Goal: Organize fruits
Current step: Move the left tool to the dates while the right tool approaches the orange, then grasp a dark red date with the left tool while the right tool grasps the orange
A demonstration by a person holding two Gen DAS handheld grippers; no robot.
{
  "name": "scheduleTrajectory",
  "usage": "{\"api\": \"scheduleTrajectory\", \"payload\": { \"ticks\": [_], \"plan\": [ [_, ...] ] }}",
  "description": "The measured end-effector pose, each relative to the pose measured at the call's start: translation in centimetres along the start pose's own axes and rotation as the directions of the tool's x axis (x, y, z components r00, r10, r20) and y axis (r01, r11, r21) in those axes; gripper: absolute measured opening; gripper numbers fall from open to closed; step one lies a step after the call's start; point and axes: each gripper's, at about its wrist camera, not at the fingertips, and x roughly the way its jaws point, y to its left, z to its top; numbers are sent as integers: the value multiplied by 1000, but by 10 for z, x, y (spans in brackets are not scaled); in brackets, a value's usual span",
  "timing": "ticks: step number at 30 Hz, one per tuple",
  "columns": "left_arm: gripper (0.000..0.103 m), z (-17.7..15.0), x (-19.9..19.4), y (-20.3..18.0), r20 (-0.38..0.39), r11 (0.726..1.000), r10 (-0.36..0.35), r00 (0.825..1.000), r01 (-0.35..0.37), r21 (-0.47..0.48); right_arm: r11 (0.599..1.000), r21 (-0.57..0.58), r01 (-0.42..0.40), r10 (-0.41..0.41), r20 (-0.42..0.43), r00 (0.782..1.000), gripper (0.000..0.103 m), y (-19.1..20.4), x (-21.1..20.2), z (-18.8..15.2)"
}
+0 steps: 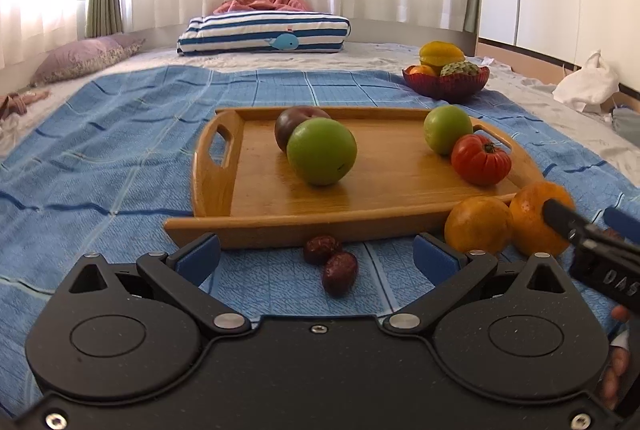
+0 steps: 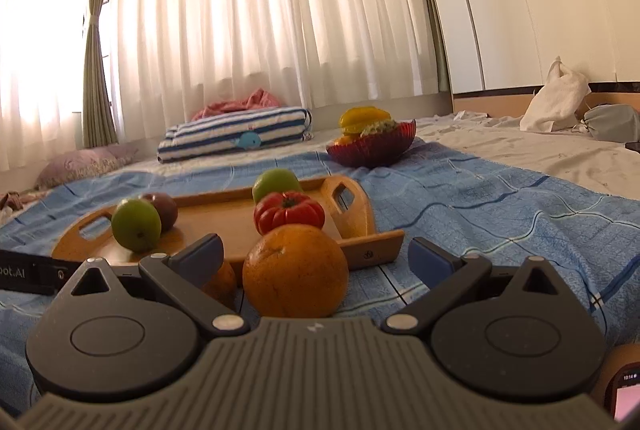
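A wooden tray lies on the blue blanket. On it sit a large green apple, a dark plum, a second green apple and a red ribbed tomato. Two oranges rest off the tray's near right corner: one beside the other. My right gripper stands open around the right-hand orange without closing on it. Two red dates lie before my open left gripper.
A red bowl with a yellow starfruit and other fruit stands behind the tray to the right. A striped folded blanket, a purple pillow and a white bag lie farther off on the bed.
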Motion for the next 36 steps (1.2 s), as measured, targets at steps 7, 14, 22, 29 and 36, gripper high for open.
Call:
{"api": "scheduleTrajectory", "payload": {
  "ticks": [7, 14, 22, 29, 36],
  "plan": [
    [103, -4, 5, -3, -19, 1000, -19, 1000, 19, -17, 998, -64, 15, -17, -33, 999, 103, 7, 5, -7],
    [73, -5, 6, -9, -37, 1000, 14, 999, -13, 18, 990, -136, 27, -34, -52, 998, 103, 13, 8, -7],
    [43, -7, 7, -13, -56, 999, 20, 998, -17, 40, 993, -111, -35, 24, -96, 995, 96, 13, 12, -3],
    [32, -6, 8, -15, -67, 999, 4, 998, -2, 33, 992, -120, -30, 16, -113, 993, 78, 17, 16, -3],
    [32, -10, 12, -23, -84, 998, 1, 997, 4, 60, 993, -114, -32, 17, -127, 992, 74, 17, 19, -1]
  ]
}}
